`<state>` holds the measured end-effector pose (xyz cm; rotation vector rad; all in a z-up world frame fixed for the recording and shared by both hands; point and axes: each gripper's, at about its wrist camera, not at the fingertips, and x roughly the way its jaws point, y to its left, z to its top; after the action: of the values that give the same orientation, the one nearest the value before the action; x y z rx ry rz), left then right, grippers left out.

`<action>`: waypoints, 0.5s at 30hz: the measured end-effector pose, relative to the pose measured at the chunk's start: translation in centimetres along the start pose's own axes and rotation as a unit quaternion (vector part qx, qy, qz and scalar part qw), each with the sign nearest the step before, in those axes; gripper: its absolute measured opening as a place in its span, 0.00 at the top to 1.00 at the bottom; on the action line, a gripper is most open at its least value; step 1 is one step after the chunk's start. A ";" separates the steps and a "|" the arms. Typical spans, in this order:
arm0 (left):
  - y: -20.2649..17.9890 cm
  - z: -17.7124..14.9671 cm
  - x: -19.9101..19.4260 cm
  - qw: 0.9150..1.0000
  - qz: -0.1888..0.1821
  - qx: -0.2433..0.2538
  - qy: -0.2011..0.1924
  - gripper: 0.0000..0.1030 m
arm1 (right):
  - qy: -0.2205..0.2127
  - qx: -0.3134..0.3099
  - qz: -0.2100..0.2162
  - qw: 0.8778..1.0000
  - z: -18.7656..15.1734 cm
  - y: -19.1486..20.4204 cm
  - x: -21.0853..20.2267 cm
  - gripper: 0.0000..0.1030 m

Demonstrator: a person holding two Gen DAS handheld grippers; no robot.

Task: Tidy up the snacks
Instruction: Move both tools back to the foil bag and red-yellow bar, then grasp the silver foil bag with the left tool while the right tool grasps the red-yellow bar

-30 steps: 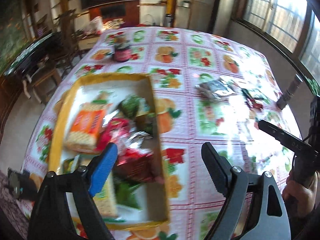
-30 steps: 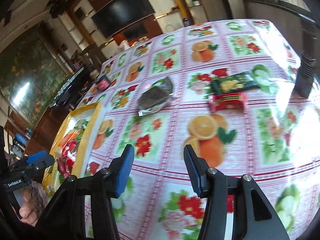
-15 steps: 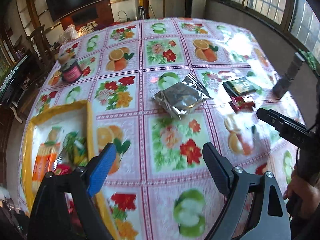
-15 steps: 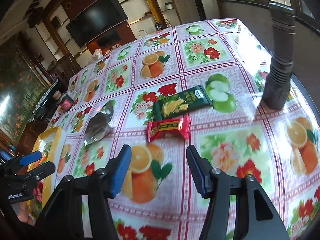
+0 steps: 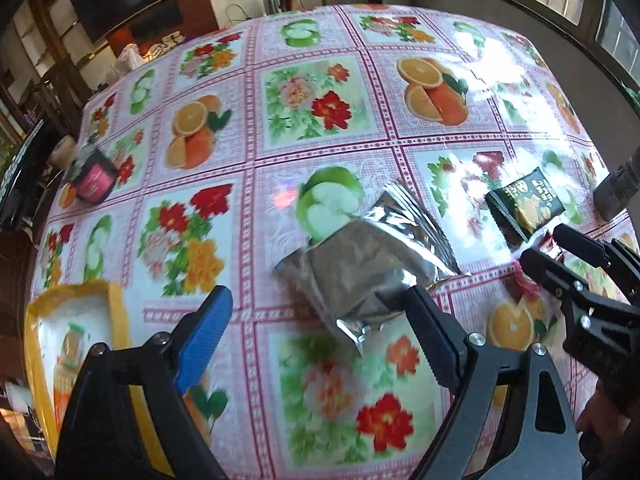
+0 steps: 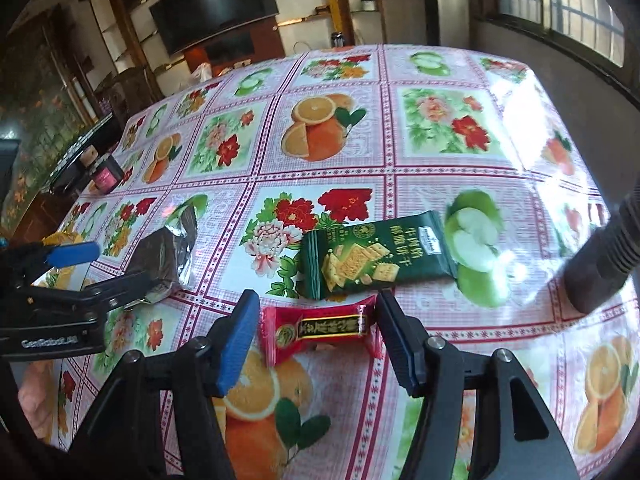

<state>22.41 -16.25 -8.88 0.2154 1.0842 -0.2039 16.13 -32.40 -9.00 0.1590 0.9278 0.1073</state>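
Observation:
A silver foil snack bag (image 5: 360,264) lies on the fruit-print tablecloth; my left gripper (image 5: 316,320) is open, its right finger at the bag's near corner. The bag also shows in the right wrist view (image 6: 168,248). My right gripper (image 6: 316,332) is open with a red snack packet (image 6: 320,330) between its fingers, not clamped. A green cracker packet (image 6: 372,260) lies just beyond it and shows in the left wrist view (image 5: 524,204). The yellow tray (image 5: 116,304) with snacks sits at the left.
A dark cylinder (image 6: 604,256) stands at the table's right edge. A small dark jar with a pink label (image 5: 90,180) stands at the far left, also in the right wrist view (image 6: 105,174). Chairs and a TV cabinet lie beyond the table.
My left gripper has swung from over the tray to the silver bag. My right gripper has moved forward until the red packet lies between its fingers.

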 end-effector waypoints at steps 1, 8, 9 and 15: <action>-0.1 0.2 0.3 1.000 -0.006 -0.001 0.002 0.14 | -0.001 -0.003 0.002 1.000 0.0 0.0 0.0 0.41; -1.9 0.8 2.1 0.999 -0.036 0.016 0.012 0.14 | 0.009 -0.012 0.015 1.000 -0.6 0.1 -0.4 0.42; -2.2 0.7 2.0 0.999 -0.032 0.020 0.009 0.14 | 0.012 -0.015 0.012 1.000 -0.8 0.2 -0.4 0.42; -2.9 0.8 2.1 0.999 -0.047 0.020 0.008 0.36 | 0.011 -0.032 0.000 0.999 -0.9 0.8 0.0 0.43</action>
<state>23.32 -19.35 -10.62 0.2023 1.1078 -0.3076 15.37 -31.58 -9.37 0.0983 0.9451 0.1387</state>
